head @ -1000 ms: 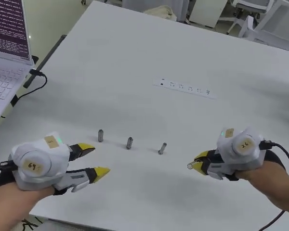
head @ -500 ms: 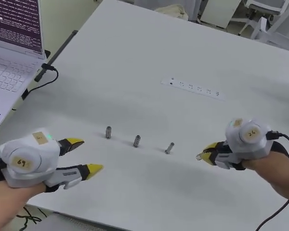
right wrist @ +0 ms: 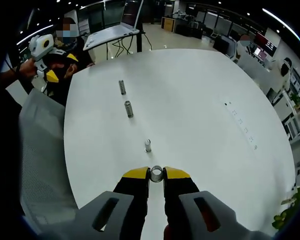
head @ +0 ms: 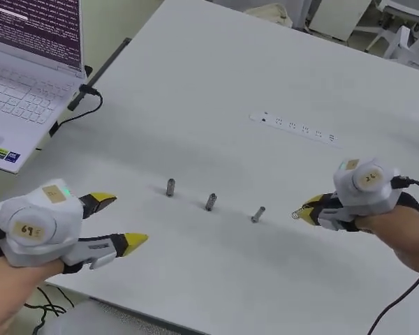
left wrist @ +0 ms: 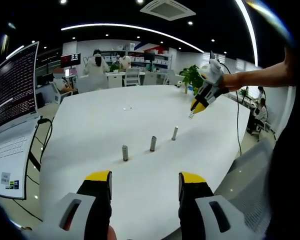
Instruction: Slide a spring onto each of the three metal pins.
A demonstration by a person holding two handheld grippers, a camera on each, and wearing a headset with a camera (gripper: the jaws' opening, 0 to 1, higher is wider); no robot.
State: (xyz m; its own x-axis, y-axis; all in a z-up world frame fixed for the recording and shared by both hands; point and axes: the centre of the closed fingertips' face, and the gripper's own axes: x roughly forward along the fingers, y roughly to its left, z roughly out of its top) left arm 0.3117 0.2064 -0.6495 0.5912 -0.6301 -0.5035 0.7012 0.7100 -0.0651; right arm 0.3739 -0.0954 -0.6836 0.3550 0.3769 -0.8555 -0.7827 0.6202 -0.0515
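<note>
Three short metal pins stand in a row on the white table: left pin [head: 170,187], middle pin [head: 210,202], right pin [head: 258,214]. The left and middle ones carry coiled springs; the right pin [right wrist: 148,145] looks bare. My right gripper [head: 304,213] is shut on a small spring [right wrist: 156,173], which it holds just right of the bare pin, apart from it. My left gripper [head: 123,219] hovers open near the table's front edge, left of the row, with nothing between its fingers.
An open laptop [head: 28,70] sits at the far left with a black cable [head: 91,94] plugged in. A white power strip [head: 298,129] lies behind the pins. People and desks stand in the room behind the table [left wrist: 140,100].
The head camera has shifted, so the whole scene sits further right. My right gripper with the spring has lifted to the level of the pin row, slightly nearer the bare pin. The left gripper stays open.
</note>
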